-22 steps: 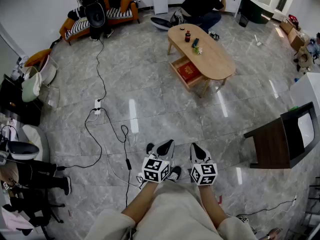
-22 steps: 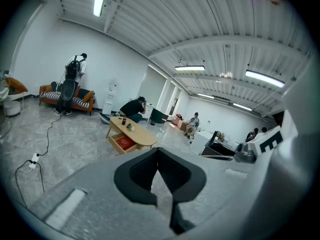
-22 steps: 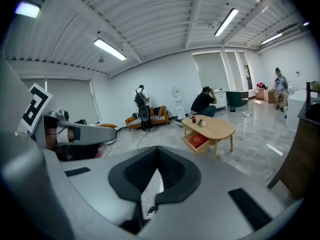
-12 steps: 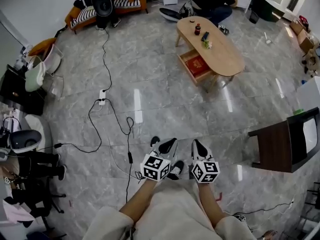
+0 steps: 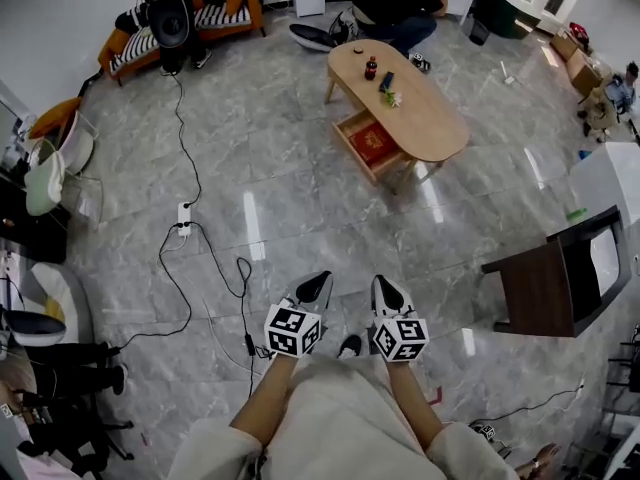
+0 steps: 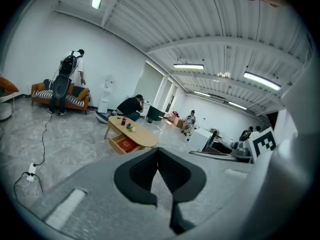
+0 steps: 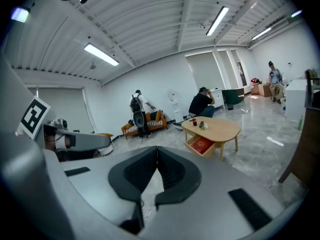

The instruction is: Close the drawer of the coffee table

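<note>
Tongs: left tongs (image 5: 316,284) and right tongs (image 5: 383,288) closed, empty, well apart from bench (image 5: 425,108) | drawer (image 5: 352,151) open, rear hidden under bench top | red contents (image 5: 377,142) unidentifiable at this range

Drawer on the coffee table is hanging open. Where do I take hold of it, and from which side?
Go for the drawer at its front panel, from the side where it juts out of the coffee table. No handle can be made out, so a flat push on the panel's middle, straight toward the table, probably beats a pinch.
</note>
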`<state>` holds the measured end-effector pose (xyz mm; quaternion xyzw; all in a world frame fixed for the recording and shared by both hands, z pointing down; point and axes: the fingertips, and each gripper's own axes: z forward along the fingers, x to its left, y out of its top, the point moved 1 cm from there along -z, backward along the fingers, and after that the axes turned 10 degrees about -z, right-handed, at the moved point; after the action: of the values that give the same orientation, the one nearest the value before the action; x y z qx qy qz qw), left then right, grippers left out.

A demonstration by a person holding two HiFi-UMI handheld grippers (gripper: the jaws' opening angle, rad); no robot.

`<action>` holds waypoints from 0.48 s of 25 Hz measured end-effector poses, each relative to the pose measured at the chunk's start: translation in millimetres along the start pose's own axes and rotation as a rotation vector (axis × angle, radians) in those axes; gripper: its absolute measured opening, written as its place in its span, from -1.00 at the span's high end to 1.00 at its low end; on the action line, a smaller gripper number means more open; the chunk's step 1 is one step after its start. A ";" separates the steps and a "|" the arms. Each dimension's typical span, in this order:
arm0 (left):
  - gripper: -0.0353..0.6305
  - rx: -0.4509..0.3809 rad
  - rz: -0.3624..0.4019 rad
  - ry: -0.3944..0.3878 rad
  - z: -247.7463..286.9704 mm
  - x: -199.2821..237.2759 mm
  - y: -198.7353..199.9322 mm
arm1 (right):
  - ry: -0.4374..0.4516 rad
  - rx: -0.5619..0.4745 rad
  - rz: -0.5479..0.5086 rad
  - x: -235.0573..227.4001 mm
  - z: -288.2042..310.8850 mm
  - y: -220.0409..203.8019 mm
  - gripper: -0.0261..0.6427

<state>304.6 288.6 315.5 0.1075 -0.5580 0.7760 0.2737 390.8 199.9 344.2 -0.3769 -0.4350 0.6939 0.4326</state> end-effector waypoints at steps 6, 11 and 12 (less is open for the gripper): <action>0.87 0.002 0.007 -0.030 16.2 49.6 42.3 | -0.129 0.009 0.029 -6.9 41.9 16.4 0.88; 0.87 -0.058 0.090 -0.105 66.6 72.1 121.4 | -0.257 -0.116 -0.004 -38.5 108.2 91.7 0.88; 0.87 -0.075 0.082 -0.122 76.8 72.3 136.6 | -0.291 -0.138 -0.003 -44.7 118.9 107.0 0.88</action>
<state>159.7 208.5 266.5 0.1215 -0.6061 0.7572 0.2111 270.0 98.9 291.5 -0.3006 -0.5403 0.7091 0.3389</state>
